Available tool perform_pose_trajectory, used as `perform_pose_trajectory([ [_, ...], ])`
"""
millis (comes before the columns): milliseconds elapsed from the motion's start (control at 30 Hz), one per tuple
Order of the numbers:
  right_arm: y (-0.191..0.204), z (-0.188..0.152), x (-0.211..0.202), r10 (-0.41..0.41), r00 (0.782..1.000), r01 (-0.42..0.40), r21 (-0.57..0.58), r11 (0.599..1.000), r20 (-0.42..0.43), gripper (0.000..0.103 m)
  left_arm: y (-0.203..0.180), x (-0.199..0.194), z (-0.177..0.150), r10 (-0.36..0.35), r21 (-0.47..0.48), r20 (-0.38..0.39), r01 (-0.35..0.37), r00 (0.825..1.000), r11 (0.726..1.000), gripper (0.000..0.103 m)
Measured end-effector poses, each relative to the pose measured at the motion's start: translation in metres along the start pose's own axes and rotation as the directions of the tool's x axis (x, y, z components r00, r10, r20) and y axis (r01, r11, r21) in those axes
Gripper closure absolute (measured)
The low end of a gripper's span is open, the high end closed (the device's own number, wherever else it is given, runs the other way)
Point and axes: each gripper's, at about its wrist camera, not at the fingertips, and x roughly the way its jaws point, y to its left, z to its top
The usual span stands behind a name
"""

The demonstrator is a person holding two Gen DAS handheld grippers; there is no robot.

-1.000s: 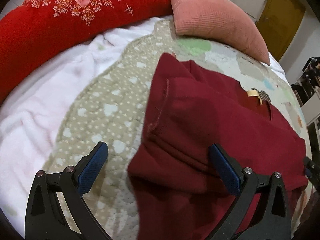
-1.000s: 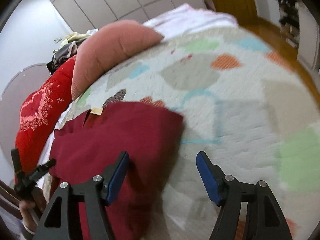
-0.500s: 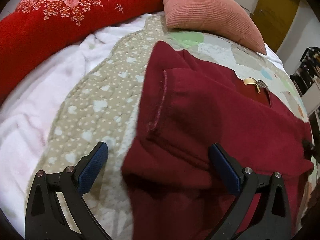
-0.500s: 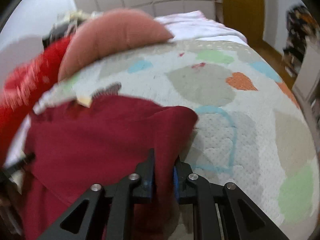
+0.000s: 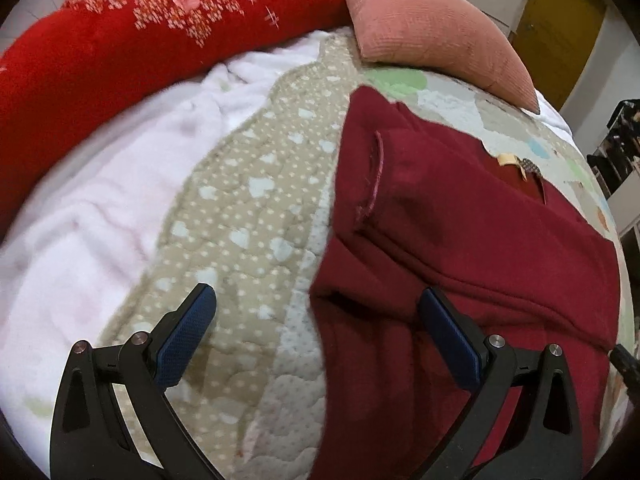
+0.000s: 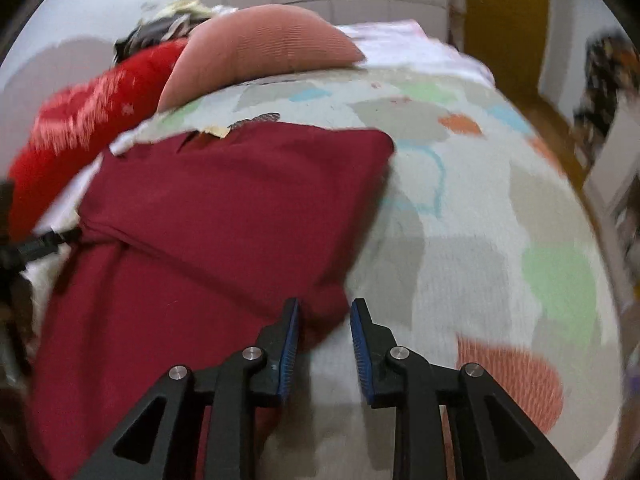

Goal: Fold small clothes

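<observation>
A dark red sweater (image 5: 460, 232) lies on the bed with a sleeve folded across its body and a tan neck label at the far side. My left gripper (image 5: 316, 316) is wide open, straddling the sweater's near left corner. In the right wrist view the sweater (image 6: 224, 216) fills the left half. My right gripper (image 6: 325, 330) is partly open, with the sweater's right edge lying between its blue pads (image 6: 289, 344); the pads do not press on the cloth.
The sweater rests on a quilted mat with coloured patches (image 6: 480, 240), its dotted beige underside (image 5: 248, 208) turned up on the left. A white blanket (image 5: 92, 208), a red quilt (image 5: 120, 28) and a pink cushion (image 5: 432, 28) lie beyond. A yellow door (image 6: 504, 20) stands behind.
My right gripper shut on the sweater's right edge half a second ago and has since opened partway. The left gripper stayed open and shifted slightly.
</observation>
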Motion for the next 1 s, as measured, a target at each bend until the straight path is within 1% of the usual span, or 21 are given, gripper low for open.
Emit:
perform_pose_trajectory([
  [33, -0.003, -0.002, -0.004, 0.011, 1.000, -0.011, 0.020, 1.000, 0.006, 0.079, 0.000, -0.002, 0.001, -0.002, -0.006, 0.009, 0.002, 1.000, 1.000, 0.001],
  [67, -0.007, -0.002, -0.011, 0.022, 0.999, -0.024, 0.047, 0.999, 0.029, 0.076, 0.000, -0.004, 0.003, -0.008, -0.017, 0.018, 0.008, 1.000, 1.000, 0.001],
  [133, -0.010, 0.002, -0.018, 0.027, 0.997, -0.032, 0.078, 0.996, 0.067, 0.073, 0.000, -0.003, 0.005, -0.018, -0.031, 0.022, 0.019, 1.000, 0.999, 0.001],
  [167, -0.009, 0.004, -0.021, 0.027, 0.997, -0.034, 0.086, 0.996, 0.077, 0.071, 0.000, -0.001, 0.005, -0.021, -0.036, 0.020, 0.022, 1.000, 0.999, 0.001],
  [233, -0.005, 0.004, -0.026, 0.038, 0.996, -0.046, 0.086, 0.995, 0.085, 0.070, -0.003, 0.008, 0.003, -0.022, -0.031, 0.004, 0.022, 1.000, 0.999, 0.001],
  [267, -0.002, 0.002, -0.028, 0.050, 0.995, -0.057, 0.082, 0.995, 0.091, 0.067, -0.004, 0.014, 0.001, -0.019, -0.022, -0.015, 0.019, 1.000, 1.000, 0.001],
  [300, 0.000, 0.000, -0.030, 0.057, 0.994, -0.064, 0.077, 0.995, 0.092, 0.063, -0.006, 0.024, -0.001, -0.014, -0.008, -0.052, 0.014, 0.999, 1.000, 0.001],
  [333, 0.002, -0.002, -0.028, 0.062, 0.994, -0.068, 0.069, 0.995, 0.090, 0.053, -0.007, 0.026, -0.003, -0.010, -0.001, -0.049, 0.010, 0.999, 1.000, 0.000],
  [367, 0.003, -0.002, -0.022, 0.049, 0.995, -0.055, 0.070, 0.996, 0.081, 0.050, -0.006, 0.023, -0.006, -0.012, 0.000, -0.022, 0.012, 1.000, 1.000, 0.000],
  [400, 0.002, -0.001, -0.014, 0.038, 0.997, -0.042, 0.077, 0.996, 0.064, 0.050, -0.005, 0.019, -0.007, -0.013, -0.006, -0.022, 0.013, 1.000, 1.000, 0.000],
  [433, 0.001, -0.002, -0.008, 0.036, 0.998, -0.040, 0.081, 0.996, 0.046, 0.050, -0.004, 0.016, -0.008, -0.024, -0.014, -0.042, 0.024, 0.999, 1.000, 0.001],
  [500, -0.002, -0.004, 0.009, 0.027, 0.998, -0.022, 0.098, 0.995, -0.051, 0.050, 0.000, 0.006, -0.012, -0.056, -0.016, -0.071, 0.055, 0.996, 0.998, 0.001],
  [600, -0.003, -0.014, -0.008, 0.068, 0.998, -0.068, 0.119, 0.991, 0.001, 0.050, 0.008, -0.017, -0.024, -0.066, 0.009, -0.049, 0.067, 0.997, 0.998, 0.001],
  [667, -0.005, -0.025, -0.018, 0.110, 0.994, -0.110, 0.139, 0.984, 0.008, 0.047, 0.016, -0.029, -0.037, -0.062, 0.009, -0.033, 0.063, 0.998, 0.998, 0.001],
  [733, -0.007, -0.036, -0.021, 0.123, 0.992, -0.122, 0.151, 0.981, 0.005, 0.045, 0.023, -0.035, -0.050, -0.074, -0.029, -0.034, 0.073, 0.997, 0.997, 0.001],
  [833, -0.005, -0.034, -0.015, 0.102, 0.995, -0.104, 0.155, 0.982, 0.022, 0.045, 0.032, -0.039, -0.069, -0.110, -0.094, -0.052, 0.105, 0.993, 0.990, 0.001],
  [900, 0.000, -0.027, -0.002, 0.096, 0.994, -0.103, 0.143, 0.984, 0.056, 0.045, 0.032, -0.044, -0.080, -0.101, -0.096, -0.050, 0.096, 0.994, 0.991, 0.001],
  [933, 0.001, -0.024, 0.004, 0.082, 0.995, -0.089, 0.148, 0.985, 0.052, 0.049, 0.031, -0.046, -0.085, -0.094, -0.089, -0.055, 0.089, 0.994, 0.992, 0.001],
  [967, 0.003, -0.020, 0.012, 0.056, 0.997, -0.063, 0.157, 0.986, 0.050, 0.065, 0.029, -0.048, -0.089, -0.089, -0.078, -0.061, 0.084, 0.994, 0.993, 0.001],
  [1000, 0.006, -0.016, 0.012, 0.035, 0.997, -0.043, 0.140, 0.989, 0.063, 0.080, 0.027, -0.050, -0.093, -0.081, -0.061, -0.067, 0.077, 0.994, 0.995, 0.001],
])
